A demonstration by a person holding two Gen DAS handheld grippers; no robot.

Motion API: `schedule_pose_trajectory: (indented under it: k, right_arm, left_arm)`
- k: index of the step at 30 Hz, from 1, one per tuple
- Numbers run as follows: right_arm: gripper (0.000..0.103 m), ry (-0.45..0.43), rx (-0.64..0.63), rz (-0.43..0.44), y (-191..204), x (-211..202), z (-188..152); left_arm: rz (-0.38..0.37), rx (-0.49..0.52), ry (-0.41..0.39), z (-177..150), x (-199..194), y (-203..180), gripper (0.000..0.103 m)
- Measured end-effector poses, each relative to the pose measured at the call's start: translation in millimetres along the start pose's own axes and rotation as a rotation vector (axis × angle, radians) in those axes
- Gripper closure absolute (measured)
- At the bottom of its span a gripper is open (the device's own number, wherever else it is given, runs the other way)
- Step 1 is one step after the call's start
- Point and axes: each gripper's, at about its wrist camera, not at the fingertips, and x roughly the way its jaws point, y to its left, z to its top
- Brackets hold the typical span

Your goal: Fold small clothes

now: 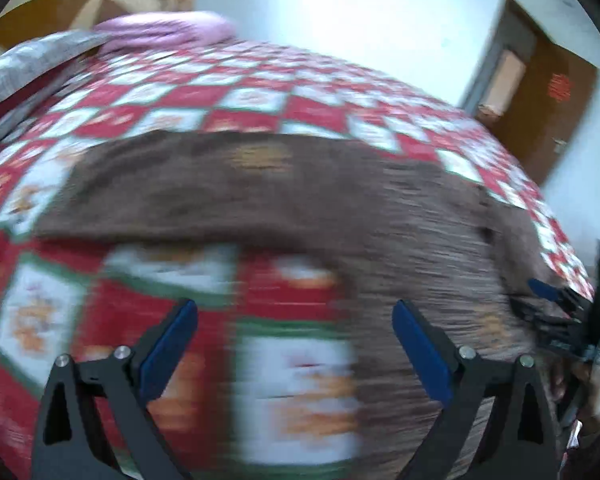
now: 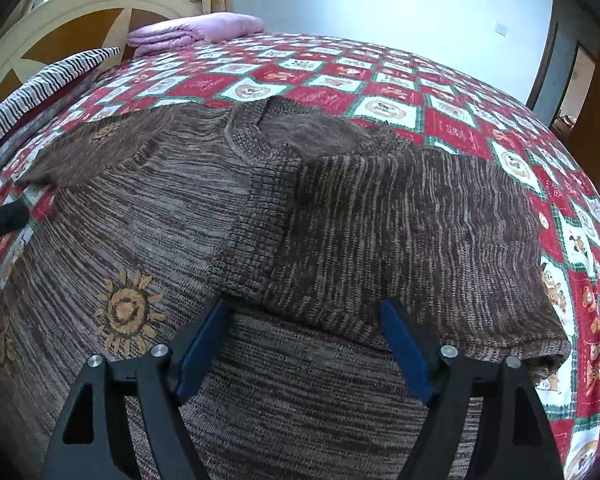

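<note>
Both grippers, left gripper [image 1: 294, 322] and right gripper [image 2: 304, 322], are spread wide and empty above brown sweater [image 2: 340, 220] on bed cover [image 2: 452, 116].

Home bedroom: bed with patchwork quilt [image 2: 380, 92], wooden headboard [image 2: 80, 20], folded pink blanket [image 2: 196, 30], door [image 1: 548, 108].

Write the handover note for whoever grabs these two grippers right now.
Left gripper: open, empty, over the red patchwork bedspread beside the sweater's left edge.
Right gripper: open, nothing between the pads, above the folded-in sleeve.
Brown knit sweater lies flat on the bedspread, neck away from you.
Done: right sleeve folded across the body.
Left: the other sleeve still lies spread out; fold it in, then fold the body.
</note>
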Motion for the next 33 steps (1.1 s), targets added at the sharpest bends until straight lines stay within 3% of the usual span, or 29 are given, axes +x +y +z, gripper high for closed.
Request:
schedule_pose_trajectory:
  k: [4, 10, 12, 17, 18, 21, 22, 26, 33]
  right_arm:
    - [0.023, -0.018, 0.000, 0.000, 2.7, -2.5, -1.9]
    - [0.023, -0.034, -0.005, -0.010, 6.1, -6.8, -7.5]
    - [0.022, -0.039, -0.006, -0.014, 6.0, -7.7, -7.9]
    - [0.022, -0.045, -0.013, -0.028, 7.7, -7.5, -7.6]
    - [0.022, -0.043, -0.013, -0.026, 7.4, -7.1, -7.1]
    - [0.022, -0.052, 0.011, 0.008, 1.7, -13.8, -5.3]
    - [0.022, -0.065, 0.032, 0.015, -2.5, -21.4, -5.4]
    - [0.022, -0.147, 0.082, 0.054, -21.2, -64.7, -9.6]
    - [0.022, -0.211, 0.116, -0.004, -62.0, -113.2, -44.2]
  left_arm:
    - [0.041, -0.205, 0.016, 11.0, -10.5, 73.9, 0.005]
    - [-0.082, -0.493, -0.008, 14.9, -4.3, 130.1, 0.023]
    - [-0.111, -0.548, -0.030, 14.5, 1.2, 136.2, 0.023]
    - [-0.066, -0.544, -0.090, 25.8, 12.1, 137.1, 0.033]
    - [-0.043, -0.534, -0.099, 29.0, 13.9, 136.9, 0.044]
    - [-0.053, -0.521, -0.056, 38.0, 23.9, 140.2, 0.098]
    - [-0.056, -0.522, -0.038, 39.6, 25.1, 142.3, 0.098]
    - [-0.014, -0.439, -0.084, 53.2, 10.5, 131.0, 0.099]
    - [-0.012, -0.406, -0.152, 83.0, -13.6, 108.4, 0.099]
